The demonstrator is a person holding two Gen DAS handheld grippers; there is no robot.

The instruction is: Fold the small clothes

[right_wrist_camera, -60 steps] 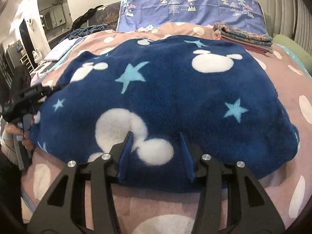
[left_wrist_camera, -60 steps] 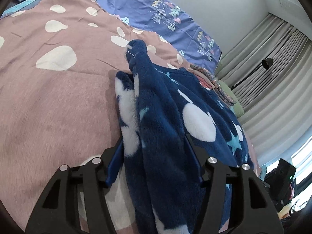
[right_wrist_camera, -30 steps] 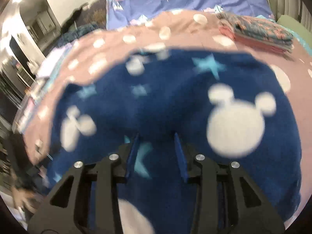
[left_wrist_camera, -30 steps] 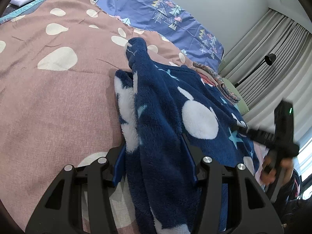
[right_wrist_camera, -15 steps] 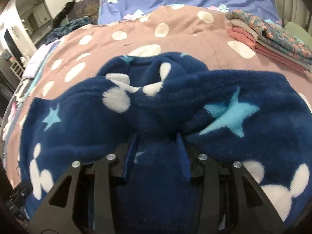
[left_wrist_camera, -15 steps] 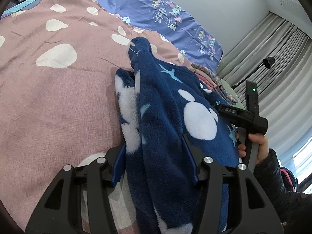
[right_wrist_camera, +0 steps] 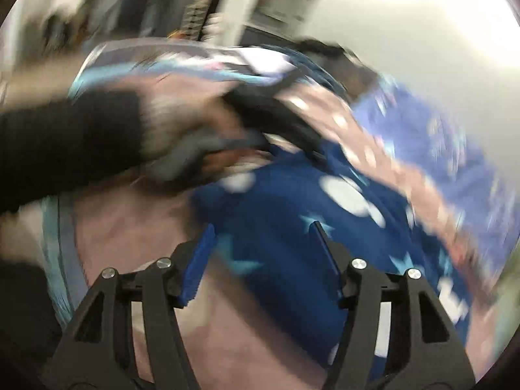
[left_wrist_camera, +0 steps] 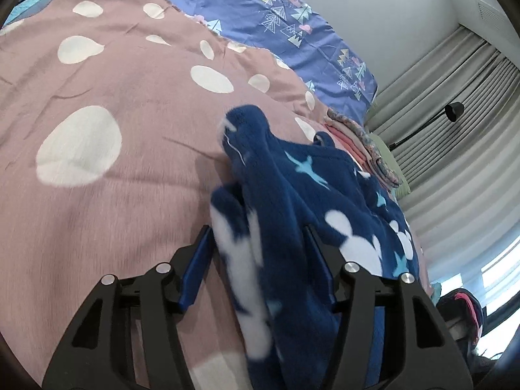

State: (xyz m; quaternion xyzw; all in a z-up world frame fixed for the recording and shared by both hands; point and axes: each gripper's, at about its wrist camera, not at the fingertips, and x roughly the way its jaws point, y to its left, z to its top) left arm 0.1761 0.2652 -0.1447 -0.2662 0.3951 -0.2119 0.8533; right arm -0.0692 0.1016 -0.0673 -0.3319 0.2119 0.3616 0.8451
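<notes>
Folding barely begun: left gripper [left_wrist_camera: 260, 243] clenches bunched navy fleece garment with white mouse-heads [left_wrist_camera: 325, 201] on pink spotted bedspread [left_wrist_camera: 130, 113]; right gripper [right_wrist_camera: 261, 250] blurred, grip unclear.

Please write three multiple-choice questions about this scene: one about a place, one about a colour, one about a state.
1. Where does the folded pile lie?
A. beyond the fleece
B. on the floor
C. inside the left gripper

2. Which colour are the stars on the fleece?
A. red
B. light blue
C. black

3. What is the left gripper doing?
A. gaping over bare bedspread
B. shut on the fleece
C. holding the lamp

Answers: 1 A, the pile sits past the fleece near the pillow. 2 B, pale blue stars show. 3 B, fleece fills the jaws.
</notes>
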